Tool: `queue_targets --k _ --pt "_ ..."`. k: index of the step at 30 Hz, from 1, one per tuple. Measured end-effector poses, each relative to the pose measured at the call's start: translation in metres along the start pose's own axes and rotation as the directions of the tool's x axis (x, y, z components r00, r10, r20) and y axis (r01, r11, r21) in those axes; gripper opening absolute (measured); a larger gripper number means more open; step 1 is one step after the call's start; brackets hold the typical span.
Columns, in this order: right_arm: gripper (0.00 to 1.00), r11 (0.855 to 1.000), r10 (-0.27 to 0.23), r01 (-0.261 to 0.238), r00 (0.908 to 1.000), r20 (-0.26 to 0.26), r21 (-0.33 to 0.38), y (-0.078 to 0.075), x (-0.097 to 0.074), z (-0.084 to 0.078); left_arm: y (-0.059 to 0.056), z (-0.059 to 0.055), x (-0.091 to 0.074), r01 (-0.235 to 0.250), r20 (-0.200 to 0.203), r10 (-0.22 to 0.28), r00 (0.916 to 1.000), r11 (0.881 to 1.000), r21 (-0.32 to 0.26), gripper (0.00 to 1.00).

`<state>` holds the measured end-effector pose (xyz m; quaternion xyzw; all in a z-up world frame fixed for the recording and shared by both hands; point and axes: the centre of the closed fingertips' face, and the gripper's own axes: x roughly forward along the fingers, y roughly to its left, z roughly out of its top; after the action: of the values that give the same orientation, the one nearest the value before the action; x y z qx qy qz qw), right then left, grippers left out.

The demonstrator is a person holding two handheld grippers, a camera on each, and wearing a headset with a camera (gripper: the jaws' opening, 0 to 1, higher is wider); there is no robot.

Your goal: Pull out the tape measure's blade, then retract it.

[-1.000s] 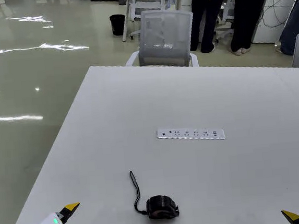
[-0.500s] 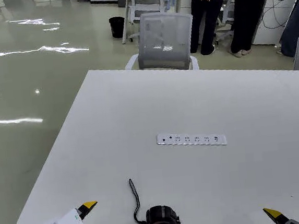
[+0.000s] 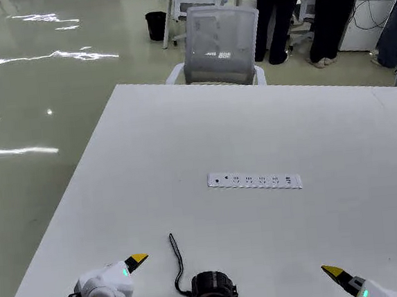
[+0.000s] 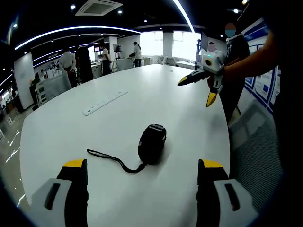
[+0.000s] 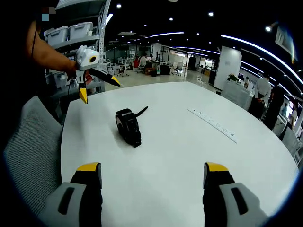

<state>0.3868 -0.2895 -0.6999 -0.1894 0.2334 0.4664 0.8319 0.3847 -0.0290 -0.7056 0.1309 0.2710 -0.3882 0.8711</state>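
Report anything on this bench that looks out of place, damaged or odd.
Nothing stands out. The tape measure sits intact on the white table, blade in, strap trailing loose; the power strip lies flat. The left gripper and right gripper are open, clear of it.

The white, yellow-tipped left gripper (image 4: 144, 163) has its jaws spread wide. Ahead and between them, the black rounded tape measure (image 4: 152, 143) sits on the white table (image 4: 142, 85), its thin black strap (image 4: 111, 159) trailing left. At the right, the right gripper (image 4: 194, 93) hovers, jaws apart.
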Motion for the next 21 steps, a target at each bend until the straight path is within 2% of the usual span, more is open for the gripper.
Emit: queue_targets --k 10,21 --pt "0.9 0.999 0.045 -0.045 0.9989 -0.013 -0.014 0.006 0.019 0.002 -0.001 -0.001 0.01 0.022 -0.033 -0.022 0.9992 1.0 0.018 0.94" --pt "0.88 0.995 0.088 -0.089 0.9957 -0.03 -0.04 0.007 0.044 0.006 -0.003 0.004 0.037 0.067 -0.07 -0.063 0.9955 0.997 0.05 0.91"
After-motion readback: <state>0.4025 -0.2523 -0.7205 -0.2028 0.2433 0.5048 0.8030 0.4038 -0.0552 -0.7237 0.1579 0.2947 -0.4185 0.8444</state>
